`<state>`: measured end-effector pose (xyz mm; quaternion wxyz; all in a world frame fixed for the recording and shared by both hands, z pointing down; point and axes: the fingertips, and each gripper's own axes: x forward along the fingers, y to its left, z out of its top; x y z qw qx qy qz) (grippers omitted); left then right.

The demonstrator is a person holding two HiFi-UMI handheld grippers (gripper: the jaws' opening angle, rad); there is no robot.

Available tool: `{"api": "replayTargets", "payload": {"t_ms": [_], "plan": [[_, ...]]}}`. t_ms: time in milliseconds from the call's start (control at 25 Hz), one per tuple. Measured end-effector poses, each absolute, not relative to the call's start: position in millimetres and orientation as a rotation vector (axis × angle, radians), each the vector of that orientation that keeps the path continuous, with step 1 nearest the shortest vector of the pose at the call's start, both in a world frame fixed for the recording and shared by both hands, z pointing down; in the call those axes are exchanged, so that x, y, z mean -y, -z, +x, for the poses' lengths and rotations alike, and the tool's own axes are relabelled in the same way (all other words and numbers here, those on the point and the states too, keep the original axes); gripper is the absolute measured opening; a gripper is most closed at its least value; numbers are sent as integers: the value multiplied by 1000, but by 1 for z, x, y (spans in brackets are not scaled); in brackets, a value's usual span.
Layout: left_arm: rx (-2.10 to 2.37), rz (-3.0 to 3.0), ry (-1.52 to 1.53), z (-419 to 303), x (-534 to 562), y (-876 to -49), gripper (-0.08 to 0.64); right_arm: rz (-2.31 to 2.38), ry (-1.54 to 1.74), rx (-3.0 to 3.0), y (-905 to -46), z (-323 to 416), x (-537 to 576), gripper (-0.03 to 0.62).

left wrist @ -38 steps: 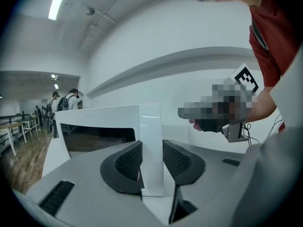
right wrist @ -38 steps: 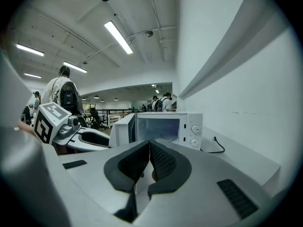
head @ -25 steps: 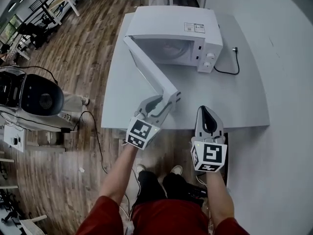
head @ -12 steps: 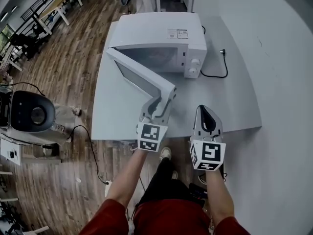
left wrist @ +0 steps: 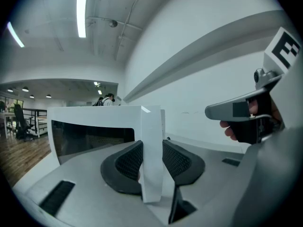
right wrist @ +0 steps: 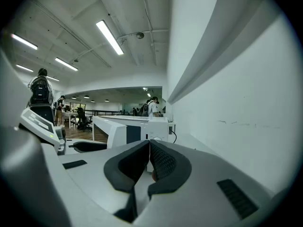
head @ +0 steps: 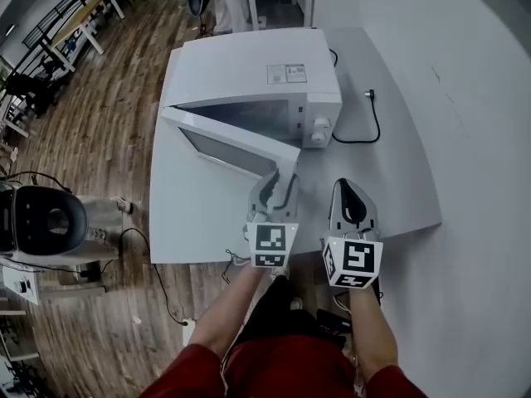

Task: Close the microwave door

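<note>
A white microwave (head: 249, 69) stands on the grey table (head: 398, 181), its door (head: 228, 149) swung partly open toward me at a narrow angle. My left gripper (head: 278, 181) is shut on the door's free edge; in the left gripper view the white door edge (left wrist: 152, 150) stands upright between the two black pads. My right gripper (head: 352, 191) hovers over the table to the right of it, shut with nothing in it; its pads meet in the right gripper view (right wrist: 148, 148). It shows at the right of the left gripper view (left wrist: 246, 110).
A black power cord with its plug (head: 369, 114) lies on the table right of the microwave. The table's near edge (head: 207, 254) is just below my hands. A black round appliance (head: 50, 222) stands on the wooden floor to the left. People stand far off.
The door has swung from wide open to a narrow angle with the microwave front. My left gripper moved right along with the door's edge. The right gripper kept its place in view.
</note>
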<state>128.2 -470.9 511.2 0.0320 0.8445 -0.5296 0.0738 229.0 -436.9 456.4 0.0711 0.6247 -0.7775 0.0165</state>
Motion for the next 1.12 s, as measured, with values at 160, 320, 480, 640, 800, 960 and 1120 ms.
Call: {"api": "replayTargets", "payload": {"t_ms": [160, 320, 480, 640, 800, 960, 1120], "plan": [[1621, 2608, -209, 135, 491, -508, 146, 1897, -45, 2330, -459, 229, 459, 26], [1637, 2589, -190, 144, 507, -509, 145, 1911, -51, 2304, -468, 231, 477, 26], [1656, 2568, -174, 148, 524, -511, 144, 1910, -50, 2291, -472, 228, 494, 26], [1663, 2557, -178, 154, 540, -511, 144, 1898, -49, 2297, -473, 229, 507, 26], [1703, 2531, -175, 157, 556, -510, 144, 1883, -57, 2322, -474, 236, 527, 26], [1757, 2495, -177, 160, 568, -510, 144, 1833, -69, 2364, -475, 244, 547, 26], [1811, 2449, -184, 162, 580, -509, 144, 1774, -83, 2403, -477, 248, 562, 26]]}}
